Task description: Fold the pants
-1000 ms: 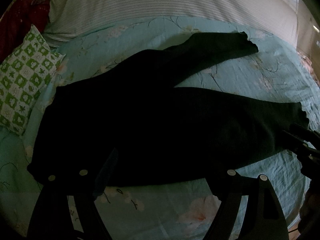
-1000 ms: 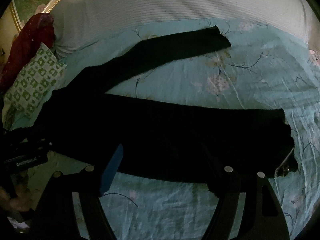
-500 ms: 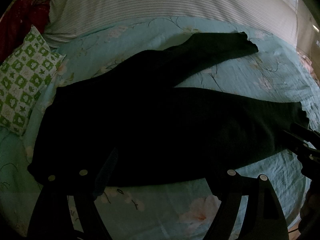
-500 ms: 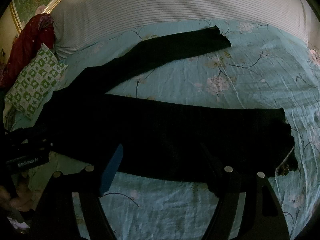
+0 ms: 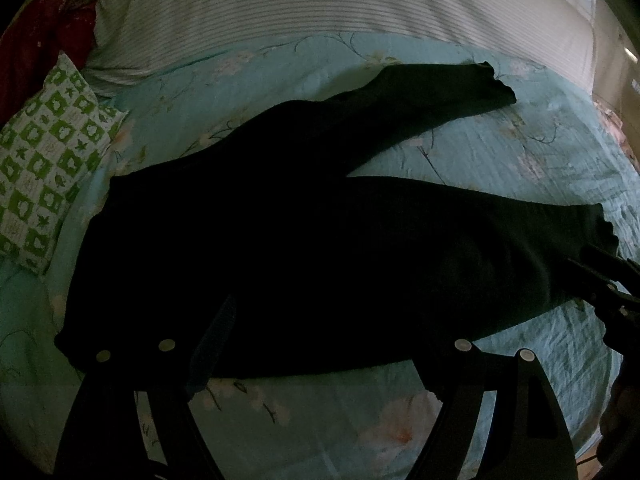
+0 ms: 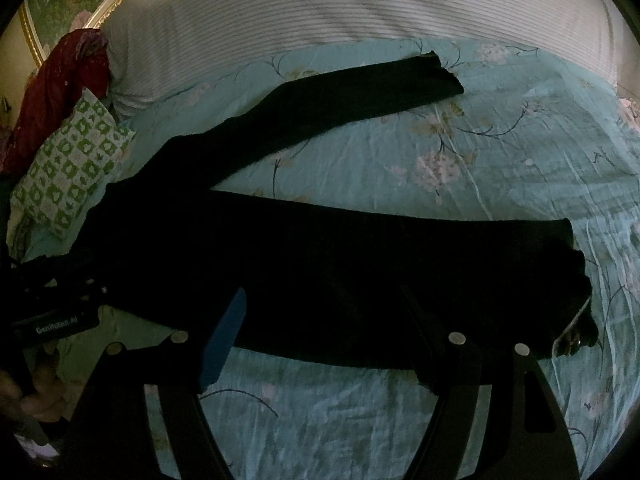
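Black pants [image 5: 320,248] lie splayed on the floral bedsheet [image 6: 460,152], apparently for folding. Left gripper [image 5: 324,344] and right gripper [image 6: 336,336] hover spread, holding nothing.

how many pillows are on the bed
1 visible: a green-and-white checked pillow at the left, beside the black pants' waist. More may be hidden beyond the frame.

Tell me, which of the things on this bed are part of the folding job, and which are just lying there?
Part of the job:
black pants, spread flat, legs apart
left gripper, open
right gripper, open

Just lying about:
green-and-white checked pillow
dark red cloth
striped bedding
floral bedsheet under the pants
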`<state>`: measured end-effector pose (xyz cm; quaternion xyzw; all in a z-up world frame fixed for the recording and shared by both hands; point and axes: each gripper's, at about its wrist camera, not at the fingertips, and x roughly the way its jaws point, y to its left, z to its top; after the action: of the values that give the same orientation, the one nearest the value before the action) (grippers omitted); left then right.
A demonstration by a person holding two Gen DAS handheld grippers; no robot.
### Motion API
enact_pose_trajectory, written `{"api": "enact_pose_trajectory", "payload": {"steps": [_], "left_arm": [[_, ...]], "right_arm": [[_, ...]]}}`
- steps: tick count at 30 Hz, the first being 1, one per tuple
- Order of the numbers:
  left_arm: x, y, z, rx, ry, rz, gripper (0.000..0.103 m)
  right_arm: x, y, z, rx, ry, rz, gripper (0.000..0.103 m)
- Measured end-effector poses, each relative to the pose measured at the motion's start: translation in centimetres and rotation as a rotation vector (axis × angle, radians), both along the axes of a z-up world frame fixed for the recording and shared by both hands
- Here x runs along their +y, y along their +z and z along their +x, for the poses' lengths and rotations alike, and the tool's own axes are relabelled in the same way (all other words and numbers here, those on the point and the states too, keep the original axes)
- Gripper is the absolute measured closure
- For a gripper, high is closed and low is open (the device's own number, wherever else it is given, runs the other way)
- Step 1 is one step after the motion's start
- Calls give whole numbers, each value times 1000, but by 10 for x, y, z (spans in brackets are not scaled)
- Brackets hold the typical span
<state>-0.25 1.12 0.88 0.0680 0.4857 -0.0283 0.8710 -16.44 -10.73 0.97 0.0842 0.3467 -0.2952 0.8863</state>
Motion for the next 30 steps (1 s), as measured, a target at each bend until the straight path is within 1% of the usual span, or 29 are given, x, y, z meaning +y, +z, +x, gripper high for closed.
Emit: {"api": "enact_pose_trajectory", "payload": {"steps": [8,19,21,25,30], "left_arm": [[-1,2,7,3,5,-1,21],[3,9,37,3,16,5,21],[2,11,47,16,-3,-2,21],[-2,14,65,12,-27,9,21],[-8,16,89,11,-33,7,21]], "right_arm": [[-7,3,3,-14,-9,14,28],[-30,15,13,-51,-30,39,28],[-35,19,15,-63,-35,43,28],[-46,28,22,-81,-41,35,28],[-66,43,32,-109,-57,29,28]]}}
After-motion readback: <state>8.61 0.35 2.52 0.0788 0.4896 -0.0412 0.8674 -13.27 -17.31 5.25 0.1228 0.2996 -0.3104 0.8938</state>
